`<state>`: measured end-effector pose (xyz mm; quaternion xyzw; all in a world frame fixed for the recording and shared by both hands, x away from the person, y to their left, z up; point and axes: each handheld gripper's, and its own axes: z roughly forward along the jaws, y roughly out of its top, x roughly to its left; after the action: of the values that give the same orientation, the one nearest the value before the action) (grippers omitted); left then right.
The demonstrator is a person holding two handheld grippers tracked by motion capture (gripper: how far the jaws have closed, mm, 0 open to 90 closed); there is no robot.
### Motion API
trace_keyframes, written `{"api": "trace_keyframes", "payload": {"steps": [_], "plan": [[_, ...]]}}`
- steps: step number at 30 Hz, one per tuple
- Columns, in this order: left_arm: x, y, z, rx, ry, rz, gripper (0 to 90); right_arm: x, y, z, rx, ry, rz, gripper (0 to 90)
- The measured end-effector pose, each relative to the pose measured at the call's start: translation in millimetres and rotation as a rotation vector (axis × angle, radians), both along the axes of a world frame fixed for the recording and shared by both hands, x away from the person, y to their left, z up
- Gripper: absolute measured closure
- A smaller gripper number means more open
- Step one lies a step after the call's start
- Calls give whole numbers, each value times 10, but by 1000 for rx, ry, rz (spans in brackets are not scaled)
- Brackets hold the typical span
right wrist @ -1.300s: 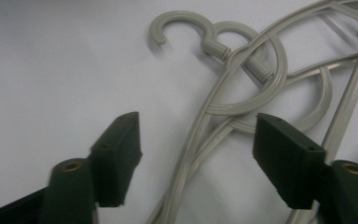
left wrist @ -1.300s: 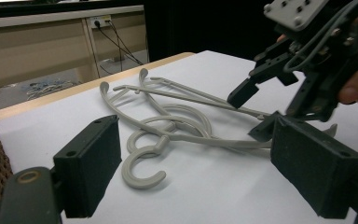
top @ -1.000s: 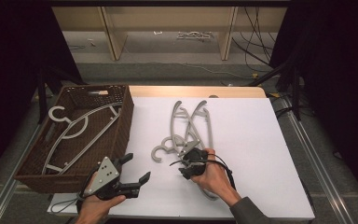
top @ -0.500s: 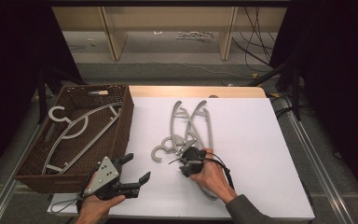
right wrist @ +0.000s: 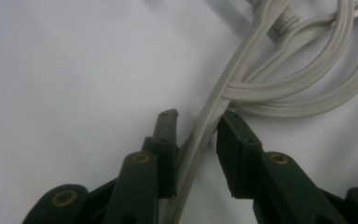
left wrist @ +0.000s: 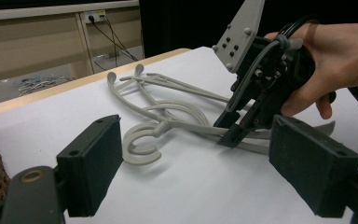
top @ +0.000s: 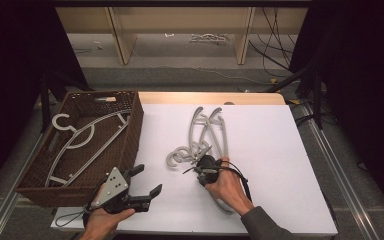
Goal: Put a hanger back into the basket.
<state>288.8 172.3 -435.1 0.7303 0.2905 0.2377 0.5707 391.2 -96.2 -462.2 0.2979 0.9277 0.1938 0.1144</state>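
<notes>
Several grey plastic hangers (top: 220,135) lie tangled on the white table top (top: 270,150), their hooks (left wrist: 142,144) toward the left. My right gripper (top: 195,165) is down on them. In the right gripper view one hanger arm (right wrist: 214,107) runs between its jaws (right wrist: 196,135). The jaws have just been closing around that arm, and a thin gap still shows beside it. My left gripper (top: 147,181) hovers open and empty near the front edge. It faces the hangers (left wrist: 168,112) and the right gripper (left wrist: 230,135).
A brown wicker basket (top: 135,120) stands at the table's left with grey hangers (top: 80,137) inside. The table's right half is bare white. Beyond the far edge are wooden shelf legs (top: 117,35) and cables on the floor.
</notes>
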Motion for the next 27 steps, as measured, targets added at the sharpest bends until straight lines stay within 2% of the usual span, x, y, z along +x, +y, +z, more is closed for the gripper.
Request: {"api": "trace_keyframes", "payload": {"steps": [1,5,9,10,14,16,19,20,23,24,27], "plan": [[9,2,-6,13,-4,-2,175,5,-6,0,2,4,-3,703],[6,14,9,-3,-5,5,179,11,-22,11,24,25,-16,712],[6,9,-4,-7,9,6,179,2,-57,49,24,39,-16,732],[9,13,8,-26,-3,4,180,-3,-80,83,42,43,-8,764],[8,20,6,-9,5,10,181,-22,-132,141,40,47,6,821],[4,27,18,-25,2,13,183,-10,-204,172,46,45,27,822],[24,30,11,-13,-7,6,184,-21,-236,186,31,36,57,823],[11,33,10,-19,6,9,184,-24,-293,185,21,28,102,824],[15,35,18,-22,8,4,183,-37,-370,184,17,28,131,824],[27,23,6,-9,18,-5,183,-53,-456,194,13,20,153,825],[41,-9,22,-3,29,-22,185,-71,-554,216,7,-10,183,827]]}}
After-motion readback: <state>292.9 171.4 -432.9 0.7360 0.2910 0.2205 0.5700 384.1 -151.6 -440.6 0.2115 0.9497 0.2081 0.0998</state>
